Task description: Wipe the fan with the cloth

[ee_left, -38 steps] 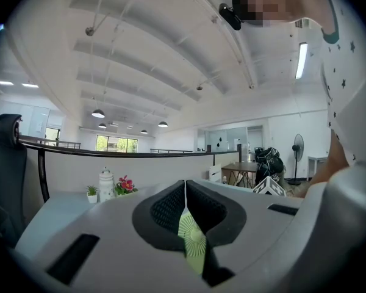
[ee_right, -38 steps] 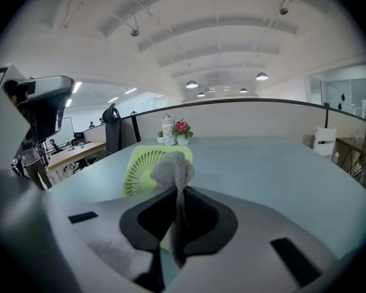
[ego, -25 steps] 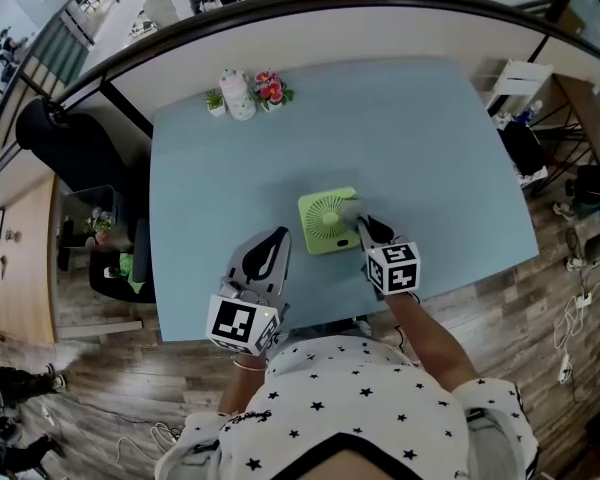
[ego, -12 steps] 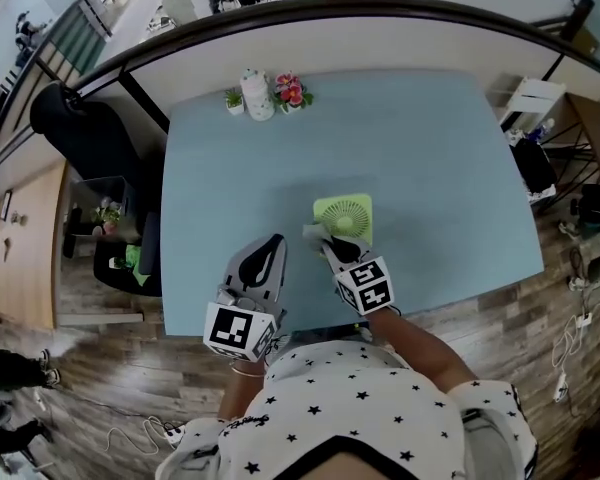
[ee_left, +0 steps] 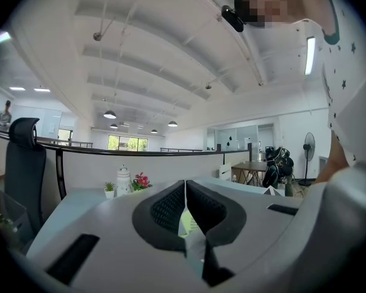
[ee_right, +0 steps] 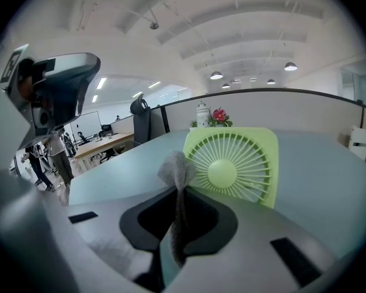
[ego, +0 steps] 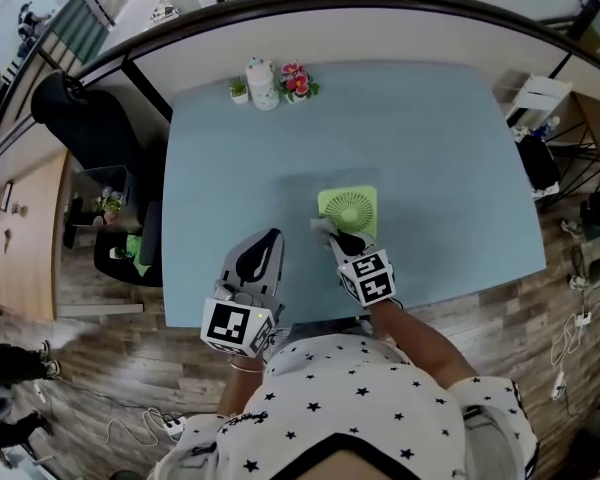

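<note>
Lime-green square plastic fan [ee_right: 232, 170] is noted just ahead of the right gripper [ee_right: 178, 200] jaws, slightly to their right. Left gripper [ee_left: 185, 209] jaws are pressed together, empty. Small grey fabric cloth [ee_right: 175, 166] is clamped between the right jaws, protruding past their tips beside the fan's left edge.
</note>
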